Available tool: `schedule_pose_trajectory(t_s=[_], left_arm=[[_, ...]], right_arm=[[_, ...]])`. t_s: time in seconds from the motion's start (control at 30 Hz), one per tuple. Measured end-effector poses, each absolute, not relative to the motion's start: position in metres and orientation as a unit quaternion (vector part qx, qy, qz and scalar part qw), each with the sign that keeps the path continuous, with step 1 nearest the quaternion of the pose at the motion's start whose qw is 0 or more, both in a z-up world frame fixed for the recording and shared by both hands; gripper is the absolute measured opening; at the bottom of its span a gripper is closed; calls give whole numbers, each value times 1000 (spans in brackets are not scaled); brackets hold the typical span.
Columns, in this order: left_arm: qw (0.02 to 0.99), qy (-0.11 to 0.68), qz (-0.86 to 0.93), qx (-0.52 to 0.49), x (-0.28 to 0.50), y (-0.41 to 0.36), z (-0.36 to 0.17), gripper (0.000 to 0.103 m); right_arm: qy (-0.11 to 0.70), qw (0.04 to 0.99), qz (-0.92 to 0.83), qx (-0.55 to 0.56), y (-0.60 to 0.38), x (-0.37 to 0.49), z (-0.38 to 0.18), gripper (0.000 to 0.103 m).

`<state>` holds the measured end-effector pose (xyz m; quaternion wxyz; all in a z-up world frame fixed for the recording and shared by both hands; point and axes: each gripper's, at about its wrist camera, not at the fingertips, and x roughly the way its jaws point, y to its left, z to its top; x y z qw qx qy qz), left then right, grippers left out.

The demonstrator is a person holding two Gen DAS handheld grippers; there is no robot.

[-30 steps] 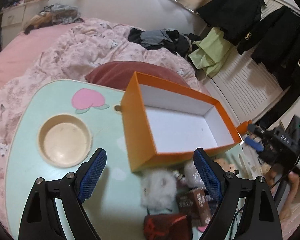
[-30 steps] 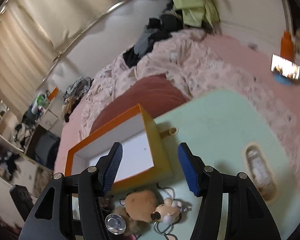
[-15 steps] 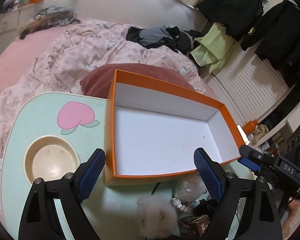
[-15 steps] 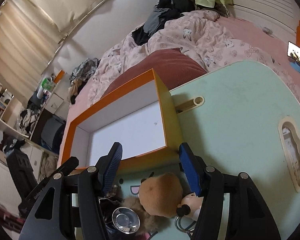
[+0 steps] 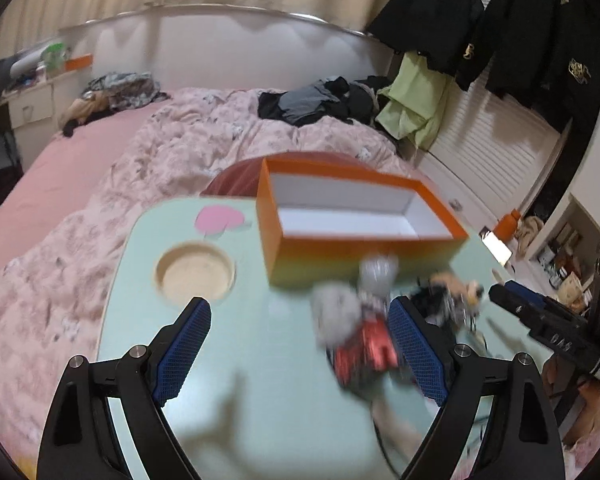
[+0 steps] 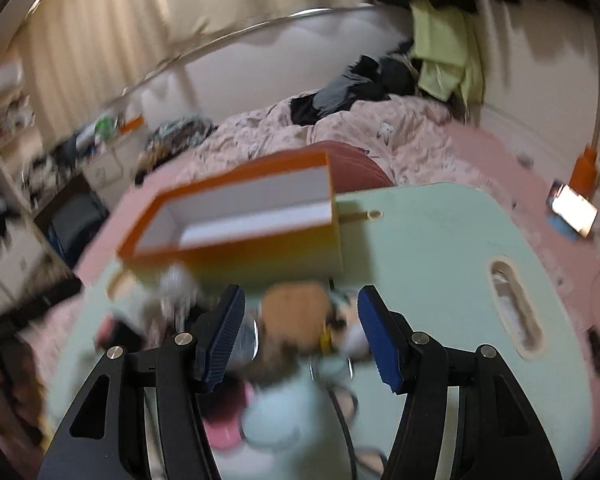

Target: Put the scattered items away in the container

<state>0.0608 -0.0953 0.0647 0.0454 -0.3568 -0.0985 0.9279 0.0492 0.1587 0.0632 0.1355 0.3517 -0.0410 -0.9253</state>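
Observation:
An empty orange box (image 5: 360,216) with a white inside stands at the far edge of the mint-green table (image 5: 260,380); it also shows in the right wrist view (image 6: 244,224). In front of it lies a blurred pile: a white fluffy toy (image 5: 336,312), a red packet (image 5: 364,356), a clear bag (image 5: 378,274), a brown plush (image 6: 296,306). My left gripper (image 5: 300,348) is open and empty, above the table left of the pile. My right gripper (image 6: 300,332) is open, its jaws either side of the brown plush.
A round cup recess (image 5: 196,272) and a pink peach print (image 5: 220,218) mark the table's left side. An oblong slot (image 6: 514,308) is in its right side. A bed with a pink quilt (image 5: 180,152) surrounds the table. A lit phone (image 6: 574,210) lies on the right.
Both views have pulled back and dropped lower. The box now sits farther away and the pile lies between the fingers. Both frames are motion-blurred. Both grippers have stayed open.

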Motion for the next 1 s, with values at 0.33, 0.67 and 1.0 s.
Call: schedule_pose_trajectory(t_s=[0.33, 0.67, 1.0], left_arm=[[-18, -48, 903, -426, 73, -67, 20, 94], [-45, -16, 902, -428, 73, -50, -1, 103], [-8, -3, 908, -420, 81, -44, 0, 103]], right_arm=[[77, 124, -901, 409, 134, 76, 29, 61], [80, 114, -894, 425, 134, 76, 20, 68], [71, 135, -883, 444, 132, 72, 13, 103]])
